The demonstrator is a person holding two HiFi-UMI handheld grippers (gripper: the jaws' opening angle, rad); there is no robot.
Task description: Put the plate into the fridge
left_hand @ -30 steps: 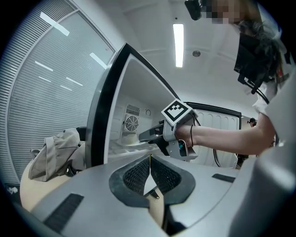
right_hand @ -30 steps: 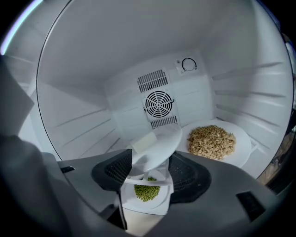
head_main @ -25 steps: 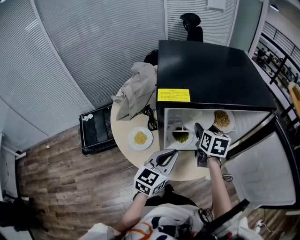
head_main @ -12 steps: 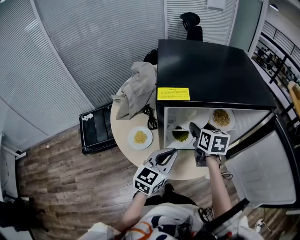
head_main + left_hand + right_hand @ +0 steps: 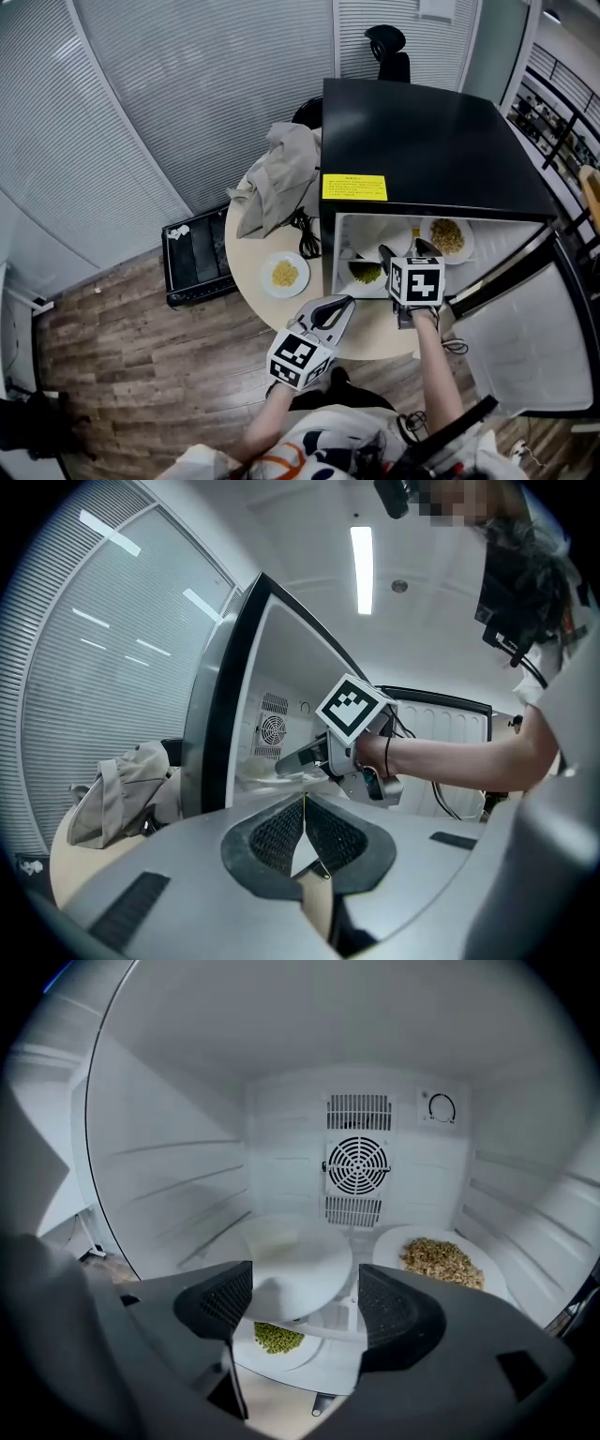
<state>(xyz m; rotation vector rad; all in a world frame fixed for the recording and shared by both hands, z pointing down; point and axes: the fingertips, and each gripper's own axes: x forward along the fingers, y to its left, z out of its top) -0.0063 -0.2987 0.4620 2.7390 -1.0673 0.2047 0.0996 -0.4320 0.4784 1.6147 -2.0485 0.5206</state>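
The right gripper (image 5: 300, 1305) is held at the mouth of the open fridge (image 5: 178, 1194). Its jaws are seen opening, standing wide apart with nothing pressed between the pads. The plate of brown grains (image 5: 441, 1260) is set down inside the fridge, beyond the right jaw and a little to its right, apart from it. A white round dish (image 5: 291, 1265) is seen straight ahead between the two jaws, further in; what it carries is too pale to be made out, and it may be bare. Below it, nearer the left jaw, a plate of green peas (image 5: 277, 1338) is partly covered by its rim. A fan grille (image 5: 356, 1166) is set in the back wall, above and well beyond both jaws.

The left gripper (image 5: 305, 803) is held outside the fridge with its jaws closed, pad against pad, and nothing is caught between them. Ahead of its tips the right gripper and the fridge opening are seen. To the left of those closed jaws, well apart, a plate of yellow food (image 5: 284, 275) lies on the round table (image 5: 248, 258), and a grey bag (image 5: 277, 178) is slumped further beyond
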